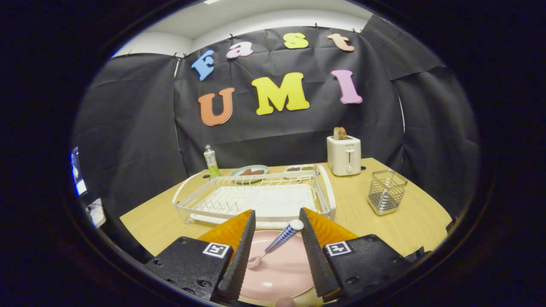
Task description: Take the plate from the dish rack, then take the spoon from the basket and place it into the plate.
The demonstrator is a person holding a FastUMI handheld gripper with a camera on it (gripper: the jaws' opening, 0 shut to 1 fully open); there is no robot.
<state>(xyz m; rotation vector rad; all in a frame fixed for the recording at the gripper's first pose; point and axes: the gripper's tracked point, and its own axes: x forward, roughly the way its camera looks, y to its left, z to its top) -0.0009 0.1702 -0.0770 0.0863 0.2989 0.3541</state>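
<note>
Bottle (210,160) and a plate of sausages (250,172) are seen at the far left of the table (354,209), behind the white dish rack (256,198), which is judged empty of plates. Just ahead of that rack, the pink plate (279,273) is laid flat on the table, below and between the fingers of the hand-held gripper (278,226). The fingers are spread apart, and nothing is pinched between them. The spoon (275,243), with its blue-and-white checked handle, is found with its bowl resting in the plate and its handle end leaning against, or very near, the right finger; contact cannot be told for certain. Further right, a toaster (344,155) with bread in it is seen, and then the wire basket (386,191). The placing is judged nearly done. If the handle is propped on the finger, the spoon could be dragged or flipped off the plate when the gripper is withdrawn, and a sideways pull could also shift the plate.
</note>
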